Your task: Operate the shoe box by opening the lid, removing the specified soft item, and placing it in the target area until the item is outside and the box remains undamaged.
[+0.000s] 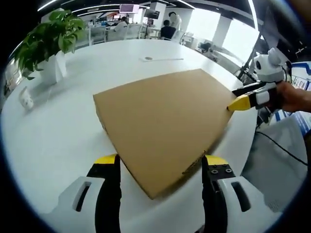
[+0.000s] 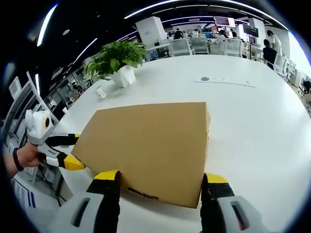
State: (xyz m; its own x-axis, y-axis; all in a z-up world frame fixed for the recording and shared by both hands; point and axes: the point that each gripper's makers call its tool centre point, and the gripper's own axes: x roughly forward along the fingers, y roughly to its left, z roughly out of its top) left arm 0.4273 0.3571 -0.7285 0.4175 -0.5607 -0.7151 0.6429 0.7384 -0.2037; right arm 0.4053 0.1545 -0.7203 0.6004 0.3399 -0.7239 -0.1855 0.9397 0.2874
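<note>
A shut brown cardboard shoe box (image 1: 163, 128) lies flat on the white table (image 1: 58, 141), its lid down. My left gripper (image 1: 161, 162) is open, and the box's near corner reaches in between its yellow-tipped jaws. My right gripper (image 1: 241, 99), held by a hand (image 1: 294, 97), comes in from the right with a yellow tip at the box's right corner. In the right gripper view the box (image 2: 150, 145) has its near edge between the jaws of my open right gripper (image 2: 161, 177). The left gripper (image 2: 70, 151) straddles the box's left corner there.
A potted green plant (image 1: 51, 46) (image 2: 119, 60) and a small white object (image 1: 25, 99) (image 2: 100, 92) stand at the table's far side. A flat strip (image 1: 163, 59) (image 2: 224, 81) lies beyond the box. Chairs, desks and people fill the office behind. The table edge (image 1: 243, 145) runs close on the right.
</note>
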